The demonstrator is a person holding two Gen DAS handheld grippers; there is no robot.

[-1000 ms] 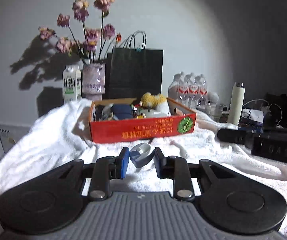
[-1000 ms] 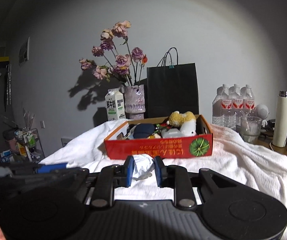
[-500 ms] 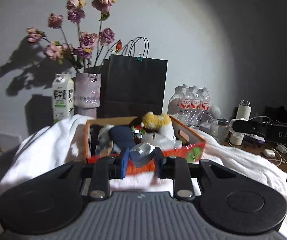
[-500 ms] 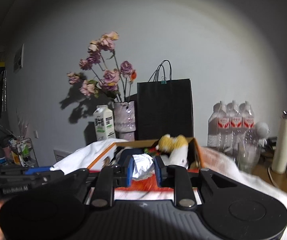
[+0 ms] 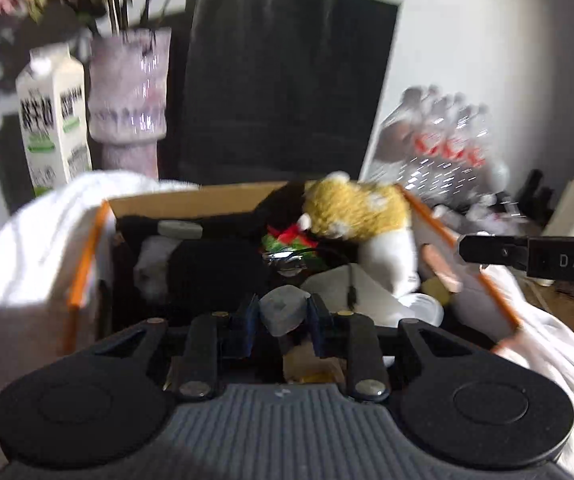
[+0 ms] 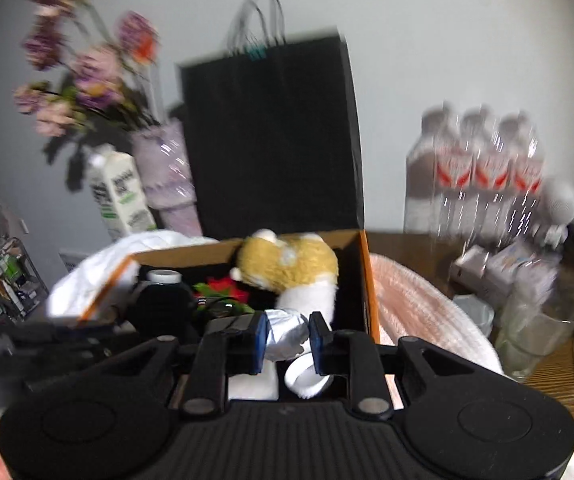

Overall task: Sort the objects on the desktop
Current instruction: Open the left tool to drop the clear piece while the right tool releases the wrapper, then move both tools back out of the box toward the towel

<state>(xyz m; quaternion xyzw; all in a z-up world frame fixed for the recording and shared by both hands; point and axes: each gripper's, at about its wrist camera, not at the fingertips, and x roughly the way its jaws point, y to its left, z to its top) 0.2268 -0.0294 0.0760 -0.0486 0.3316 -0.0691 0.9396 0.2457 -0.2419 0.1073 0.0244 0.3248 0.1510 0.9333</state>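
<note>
Cardboard fills both my views now: the orange-edged box (image 5: 99, 240) that stood ahead of me on the white towel (image 5: 39, 240) a second ago lies open directly beneath my fingers, and I look down into it rather than at its red printed front. My left gripper (image 5: 281, 316) is still clamped on the small grey rounded case (image 5: 283, 312), its blue pads tight against both sides, hanging over the box interior near a white lidded item (image 5: 367, 304) and the dark pouch (image 5: 215, 272). My right gripper (image 6: 285, 338) keeps its narrow pinch on the crumpled white wad (image 6: 285, 330), held above the box's right end, just in front of the yellow-and-white plush toy (image 6: 291, 268). Both views are smeared with motion blur. The black paper bag (image 5: 287, 88), vase (image 5: 127, 96) and milk carton (image 5: 55, 116) loom much larger than before; the water bottles (image 6: 475, 176) stand to the right.
</note>
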